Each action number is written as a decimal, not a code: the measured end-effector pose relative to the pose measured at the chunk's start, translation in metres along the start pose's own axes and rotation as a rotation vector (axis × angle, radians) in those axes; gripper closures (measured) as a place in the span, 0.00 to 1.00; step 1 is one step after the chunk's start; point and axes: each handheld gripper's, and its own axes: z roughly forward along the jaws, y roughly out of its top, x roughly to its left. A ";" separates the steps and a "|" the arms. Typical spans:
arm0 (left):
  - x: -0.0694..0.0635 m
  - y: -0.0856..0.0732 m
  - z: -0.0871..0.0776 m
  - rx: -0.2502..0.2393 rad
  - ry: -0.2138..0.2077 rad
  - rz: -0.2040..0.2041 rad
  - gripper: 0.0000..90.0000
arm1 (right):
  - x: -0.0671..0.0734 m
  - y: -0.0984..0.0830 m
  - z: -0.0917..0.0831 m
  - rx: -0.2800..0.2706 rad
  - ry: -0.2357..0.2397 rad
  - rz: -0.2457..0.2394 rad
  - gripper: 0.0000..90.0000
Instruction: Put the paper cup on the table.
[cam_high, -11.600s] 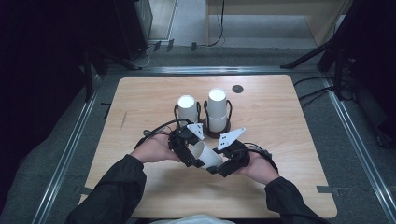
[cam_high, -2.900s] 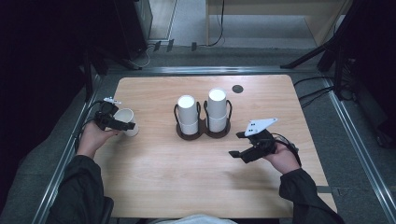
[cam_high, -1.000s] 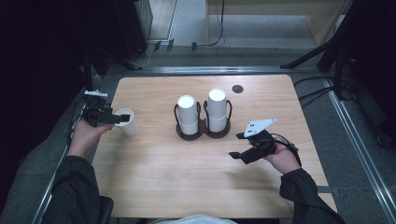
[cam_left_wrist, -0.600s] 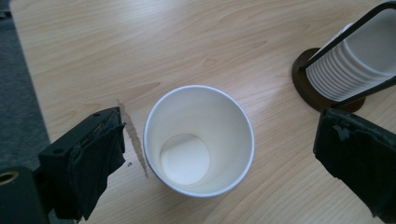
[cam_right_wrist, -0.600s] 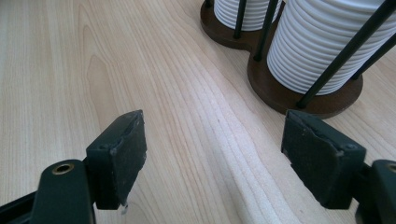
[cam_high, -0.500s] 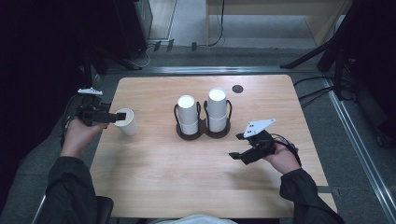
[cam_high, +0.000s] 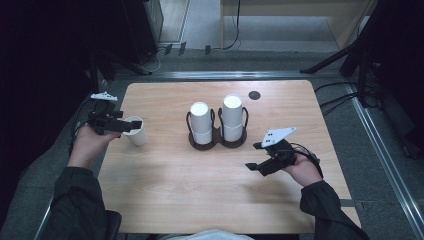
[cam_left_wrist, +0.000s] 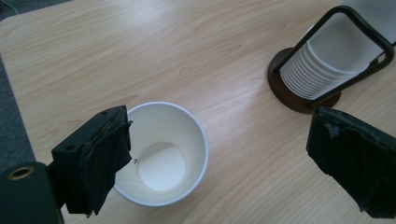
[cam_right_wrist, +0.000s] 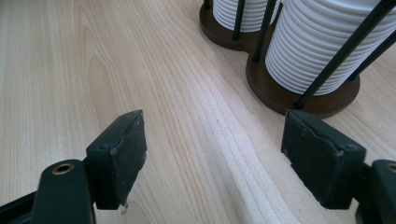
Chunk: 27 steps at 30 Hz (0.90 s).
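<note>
A single white paper cup stands upright and empty near the table's left edge. My left gripper is at its rim with the jaws wide open. In the left gripper view the cup sits beside the left jaw, which overlaps its rim, and the right jaw is far off to the side of my left gripper. My right gripper hovers open over bare wood, front right of the cup holder. Nothing lies between the jaws of the right gripper.
A dark holder at the table's middle carries two stacks of white cups inside black wire loops. The holder's base lies just ahead of the right jaws. A small black disc sits at the back.
Earlier both grippers were together at the front centre on a cup. The left one carried the cup to the left edge, then opened and drew back slightly. The right hand has stayed still.
</note>
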 end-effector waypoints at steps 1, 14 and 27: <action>-0.002 0.001 0.000 0.000 -0.007 0.002 0.07 | 0.000 0.000 0.000 0.000 0.000 -0.001 0.25; -0.039 0.010 0.005 0.006 -0.045 0.084 0.07 | 0.000 0.000 -0.002 -0.006 -0.004 0.000 0.25; -0.066 0.007 0.027 0.040 -0.099 0.141 0.07 | 0.000 0.000 -0.003 -0.007 -0.005 0.001 0.25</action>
